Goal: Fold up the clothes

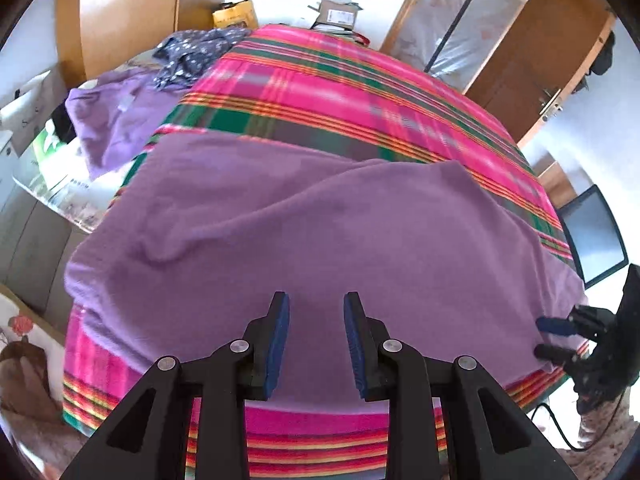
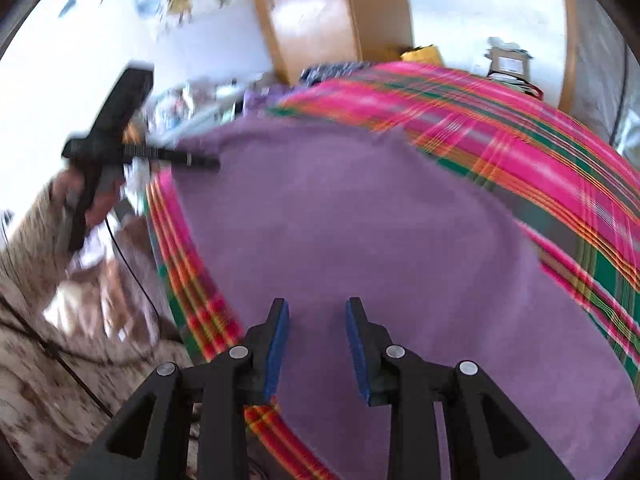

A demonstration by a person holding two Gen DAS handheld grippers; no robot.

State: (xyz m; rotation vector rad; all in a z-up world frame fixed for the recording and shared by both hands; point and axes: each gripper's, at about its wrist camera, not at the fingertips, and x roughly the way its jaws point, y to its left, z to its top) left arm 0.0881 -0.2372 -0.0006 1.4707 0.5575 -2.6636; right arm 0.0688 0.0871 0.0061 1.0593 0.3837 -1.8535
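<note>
Left gripper (image 1: 316, 312): jaws apart, nothing between, poised over near hem of purple garment (image 1: 320, 240). Right gripper (image 2: 316, 316): jaws apart, empty, above same garment (image 2: 360, 240) near its right-hand edge. Garment lies flat on plaid bedspread (image 1: 340, 92), long axis running side to side across both grippers, left gripper towards one end, right towards other. Beyond: second purple garment (image 1: 116, 120) and dark patterned cloth (image 1: 192, 52) heaped at far left of bed.

Matt purple fleece garment (image 1: 320, 232)
</note>
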